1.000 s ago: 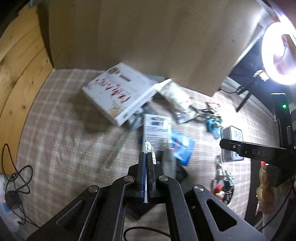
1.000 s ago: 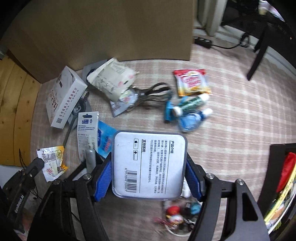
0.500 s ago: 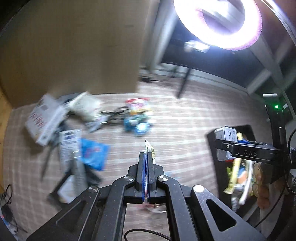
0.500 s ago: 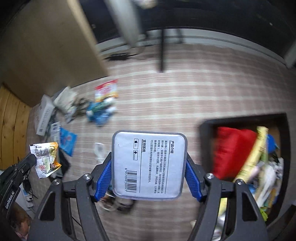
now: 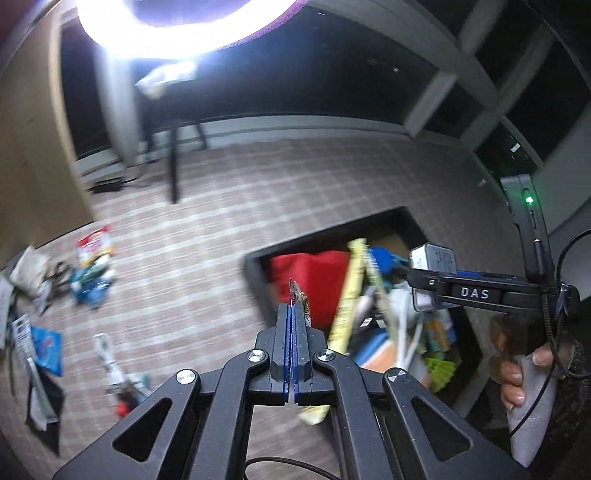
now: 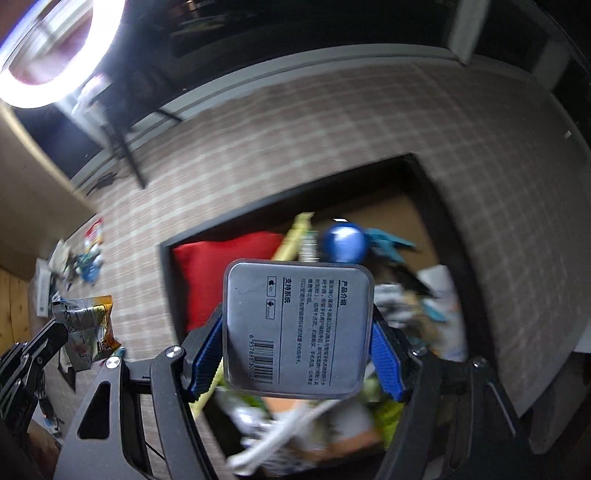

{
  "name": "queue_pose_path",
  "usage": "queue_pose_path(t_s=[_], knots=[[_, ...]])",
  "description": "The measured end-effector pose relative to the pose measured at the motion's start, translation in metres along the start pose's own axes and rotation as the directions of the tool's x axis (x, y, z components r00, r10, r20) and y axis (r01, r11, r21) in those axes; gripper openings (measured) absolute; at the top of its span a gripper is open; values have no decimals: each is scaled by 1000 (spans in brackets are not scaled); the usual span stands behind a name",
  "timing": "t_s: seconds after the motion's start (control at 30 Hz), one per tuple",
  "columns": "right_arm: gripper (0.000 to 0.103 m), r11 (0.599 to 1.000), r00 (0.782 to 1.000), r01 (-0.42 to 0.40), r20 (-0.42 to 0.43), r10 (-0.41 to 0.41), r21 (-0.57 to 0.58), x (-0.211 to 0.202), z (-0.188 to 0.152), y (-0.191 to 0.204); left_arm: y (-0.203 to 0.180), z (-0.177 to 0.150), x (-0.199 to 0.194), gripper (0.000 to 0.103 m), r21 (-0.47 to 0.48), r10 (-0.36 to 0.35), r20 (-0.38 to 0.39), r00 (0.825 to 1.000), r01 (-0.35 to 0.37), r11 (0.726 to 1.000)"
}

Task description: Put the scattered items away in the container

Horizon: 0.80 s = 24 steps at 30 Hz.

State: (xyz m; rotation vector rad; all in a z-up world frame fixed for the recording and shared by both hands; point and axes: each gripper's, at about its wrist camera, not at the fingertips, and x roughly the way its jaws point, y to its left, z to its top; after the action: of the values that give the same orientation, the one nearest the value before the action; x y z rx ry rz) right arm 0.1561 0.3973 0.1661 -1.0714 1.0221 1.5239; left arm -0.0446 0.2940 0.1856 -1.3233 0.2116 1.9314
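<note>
My left gripper (image 5: 292,314) is shut on a thin snack packet (image 5: 296,293), seen edge-on, above the near left rim of the black container (image 5: 255,275). In the right wrist view the same packet (image 6: 86,326) shows orange and silver at the far left. My right gripper (image 6: 297,354) is shut on a flat grey tin (image 6: 297,326) with a barcode, held over the container (image 6: 166,254). The box holds a red bag (image 6: 218,269), a yellow packet, a blue ball (image 6: 341,242) and white cable. Other scattered items (image 5: 90,282) lie far left on the checked cloth.
A bright ring light (image 5: 177,33) on a dark stand (image 5: 173,170) stands at the back. A brown board (image 5: 33,147) rises at the left. A person's hand (image 5: 517,376) grips the right gripper's handle. Checked cloth (image 5: 192,229) lies between the pile and the container.
Both grippers have swept right, away from the pile, with the packet and the tin still gripped. The container has come from the right edge to directly under them.
</note>
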Motion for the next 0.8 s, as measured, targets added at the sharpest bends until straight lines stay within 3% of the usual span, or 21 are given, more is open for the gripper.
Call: queue_pose_path(t_s=[0.33,0.37,0.43,0.47,0.8], knots=[[69,995,999,29,-19,-28,92,2,-1,-76,-65,8,29,2,77,-40,-53,998,44,996],[69,995,999,25,-23,-23,96,3,0,-80,-68,8,31,5,78,-41,-63,997,46,996],[69,994,999,17,-28,-14,105,3,0,-86,-74,8,34,33,85,-36,-74,997,42,995],[69,994,1000,17,-25,-14,111,2,0,-88,-76,7,35,35,91,-28,-68,997,34,995],[70,995,1000,-4,-1,4,97,-3,4,-83,-73,4,32,34,89,-10,-63,998,15,996]])
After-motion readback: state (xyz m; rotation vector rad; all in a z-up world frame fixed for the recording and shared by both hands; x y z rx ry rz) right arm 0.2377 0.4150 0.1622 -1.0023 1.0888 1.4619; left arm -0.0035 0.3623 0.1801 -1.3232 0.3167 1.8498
